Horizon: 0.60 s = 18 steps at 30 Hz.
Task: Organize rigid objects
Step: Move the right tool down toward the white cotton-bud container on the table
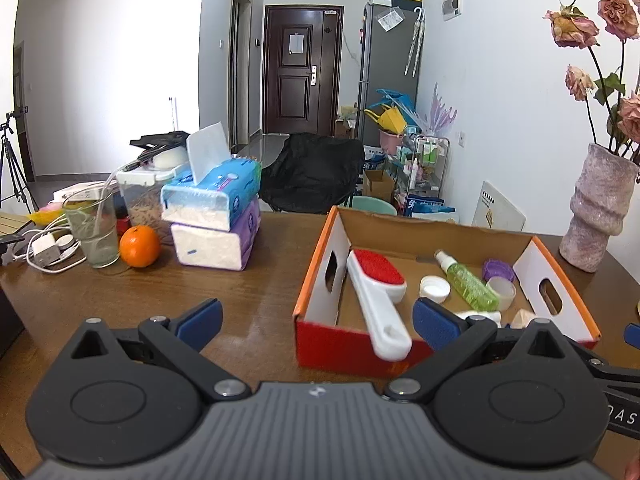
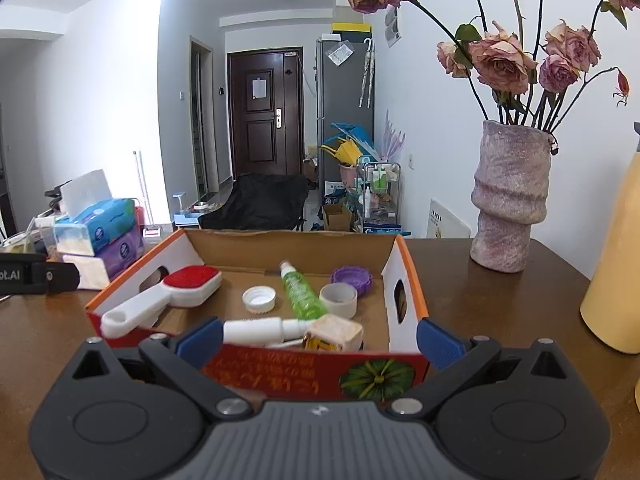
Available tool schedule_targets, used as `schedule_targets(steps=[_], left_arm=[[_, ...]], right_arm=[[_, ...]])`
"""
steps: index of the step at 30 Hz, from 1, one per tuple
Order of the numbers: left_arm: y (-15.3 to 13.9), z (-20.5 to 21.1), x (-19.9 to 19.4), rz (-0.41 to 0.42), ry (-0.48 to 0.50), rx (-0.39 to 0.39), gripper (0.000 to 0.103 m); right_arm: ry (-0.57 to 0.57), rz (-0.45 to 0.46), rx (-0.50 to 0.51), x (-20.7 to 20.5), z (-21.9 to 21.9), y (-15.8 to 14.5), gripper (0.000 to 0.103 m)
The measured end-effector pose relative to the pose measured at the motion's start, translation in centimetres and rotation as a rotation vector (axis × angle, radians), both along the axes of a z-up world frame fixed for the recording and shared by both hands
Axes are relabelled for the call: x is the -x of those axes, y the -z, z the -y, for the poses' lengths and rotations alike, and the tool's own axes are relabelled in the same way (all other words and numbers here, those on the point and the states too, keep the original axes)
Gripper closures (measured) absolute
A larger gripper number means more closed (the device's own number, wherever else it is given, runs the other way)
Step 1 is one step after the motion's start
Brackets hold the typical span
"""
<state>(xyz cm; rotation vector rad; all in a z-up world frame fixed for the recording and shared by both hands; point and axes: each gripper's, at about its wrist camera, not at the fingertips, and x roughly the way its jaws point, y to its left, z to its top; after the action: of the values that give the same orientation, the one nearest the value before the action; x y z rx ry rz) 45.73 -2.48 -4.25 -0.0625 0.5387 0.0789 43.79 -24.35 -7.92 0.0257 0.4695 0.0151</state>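
Observation:
An open cardboard box [image 1: 316, 276] [image 2: 408, 280] with orange rims sits on the wooden table. In it lie a white lint brush with a red pad [image 1: 374, 280] [image 2: 176, 290], a green spray bottle [image 1: 466, 280] [image 2: 300, 292], a white cap [image 1: 434, 289] [image 2: 259, 299], a purple lid [image 1: 498, 270] [image 2: 352, 278], a white cup-like lid [image 1: 502, 290] [image 2: 339, 299], a white tube [image 2: 264, 328] and a beige block [image 2: 336, 334]. My left gripper [image 1: 316, 320] is open and empty, left of the box front. My right gripper [image 2: 318, 338] is open and empty at the box's near wall.
Stacked tissue packs [image 1: 218, 216] [image 2: 100, 236], an orange [image 1: 140, 246], a glass [image 1: 92, 228] and cables [image 1: 44, 248] sit at the left. A pink vase with dried roses [image 1: 596, 208] [image 2: 508, 200] stands at the right, with a yellow bottle [image 2: 616, 276] beside it.

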Motion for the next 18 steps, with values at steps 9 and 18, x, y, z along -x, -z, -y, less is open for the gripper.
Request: schedule_targets(steps=[9,18], left_arm=[[1.1,-0.6,3.1,-0.037,0.015,-0.019,0.0],[1.8,-1.3,5.7,-0.052,0.016,-0.022,0.0]], right_arm=[[-0.012,-0.023,-0.012,3.7,-1.1,0.7,0.0],[-0.019,-0.042,-0.006,6.4,-1.9,1.4,0.0]])
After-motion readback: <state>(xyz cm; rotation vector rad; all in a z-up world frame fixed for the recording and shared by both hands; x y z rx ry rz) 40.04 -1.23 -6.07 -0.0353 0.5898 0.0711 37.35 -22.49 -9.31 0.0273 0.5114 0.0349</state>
